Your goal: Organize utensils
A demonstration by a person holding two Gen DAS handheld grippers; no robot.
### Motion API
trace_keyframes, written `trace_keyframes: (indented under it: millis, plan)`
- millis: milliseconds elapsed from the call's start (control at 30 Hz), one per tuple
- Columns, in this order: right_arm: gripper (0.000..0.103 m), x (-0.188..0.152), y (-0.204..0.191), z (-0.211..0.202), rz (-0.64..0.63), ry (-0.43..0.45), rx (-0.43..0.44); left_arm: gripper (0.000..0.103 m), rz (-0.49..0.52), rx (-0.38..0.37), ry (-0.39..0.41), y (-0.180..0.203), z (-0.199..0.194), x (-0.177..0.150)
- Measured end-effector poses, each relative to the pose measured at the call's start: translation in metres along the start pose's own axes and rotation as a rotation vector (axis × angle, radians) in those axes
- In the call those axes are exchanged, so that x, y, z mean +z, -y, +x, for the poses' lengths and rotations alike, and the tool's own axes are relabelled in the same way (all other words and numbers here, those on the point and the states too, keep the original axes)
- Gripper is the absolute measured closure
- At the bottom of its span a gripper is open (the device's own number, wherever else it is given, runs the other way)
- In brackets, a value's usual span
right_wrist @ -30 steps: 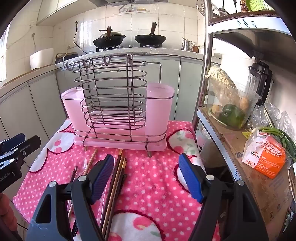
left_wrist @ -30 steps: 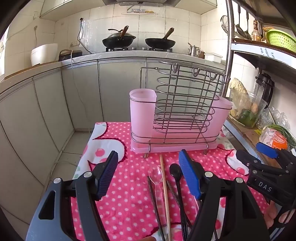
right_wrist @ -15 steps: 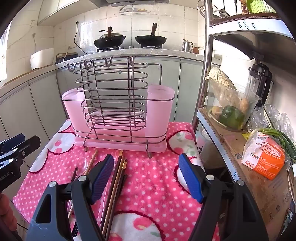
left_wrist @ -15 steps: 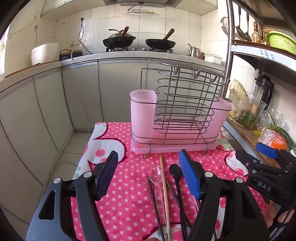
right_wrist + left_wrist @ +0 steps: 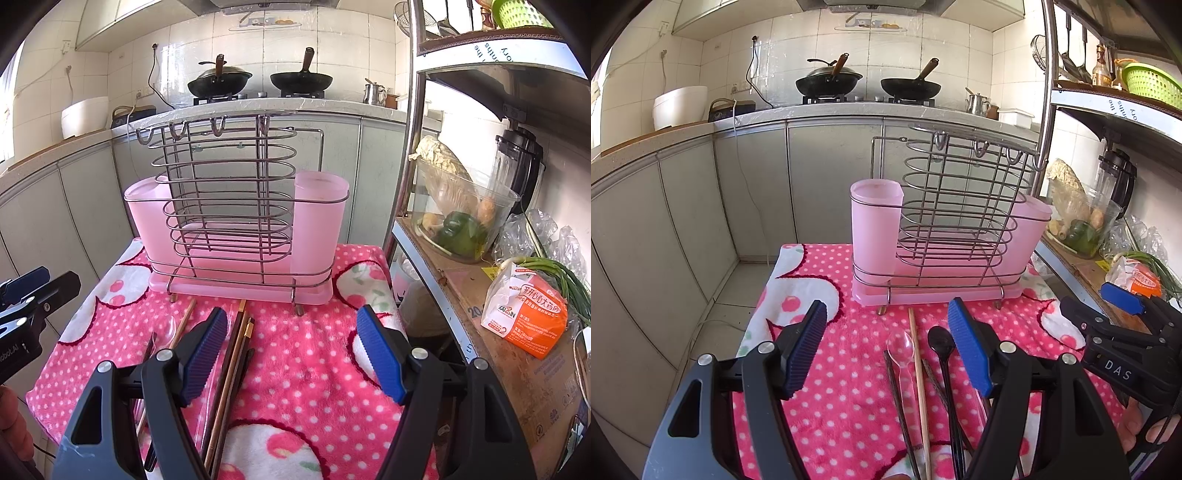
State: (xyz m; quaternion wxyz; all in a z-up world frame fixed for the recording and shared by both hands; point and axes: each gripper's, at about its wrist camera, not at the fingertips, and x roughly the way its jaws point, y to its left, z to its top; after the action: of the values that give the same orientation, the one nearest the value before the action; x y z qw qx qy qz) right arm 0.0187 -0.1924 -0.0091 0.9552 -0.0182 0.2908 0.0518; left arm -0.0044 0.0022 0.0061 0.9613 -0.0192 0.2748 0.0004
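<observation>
Left gripper point(image 5: 888, 354) hangs over the pink dotted cloth point(image 5: 849, 406) w/ jaws wide apart, nothing between the blue pads point(image 5: 809, 347). Right gripper point(image 5: 291, 354) likewise spread wide, empty, above the cloth's right half; its body also shows at the right edge of the left wrist view, a hand point(image 5: 1145, 432) under it.

Utensils lie in a loose bundle on the cloth's near-centre, pointing toward the rack: clear plastic spoon point(image 5: 900, 345), light wooden chopstick point(image 5: 918, 369) just beside it, black spoon point(image 5: 941, 343) to the right, dark chopsticks point(image 5: 236, 354) alongside. Some overlap near the front edge; exact count can't be told.

Wire rack point(image 5: 953, 229) w/ pink tray base stands at the cloth's far edge, a pink cup point(image 5: 873, 229) at each end, second one point(image 5: 319, 229) on the right. Both cups look empty from here. Rack and utensils are apart, tips close to the rack's feet.
</observation>
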Motion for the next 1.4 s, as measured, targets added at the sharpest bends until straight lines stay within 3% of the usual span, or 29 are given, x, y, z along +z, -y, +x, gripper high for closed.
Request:
trace_keyframes:
  millis: [1400]
  plan:
    - [0.031, 0.0023, 0.0001, -0.0029, -0.003, 0.006, -0.001, 0.034, -0.002, -0.002, 0.000, 0.0016, -0.0023, -0.0007]
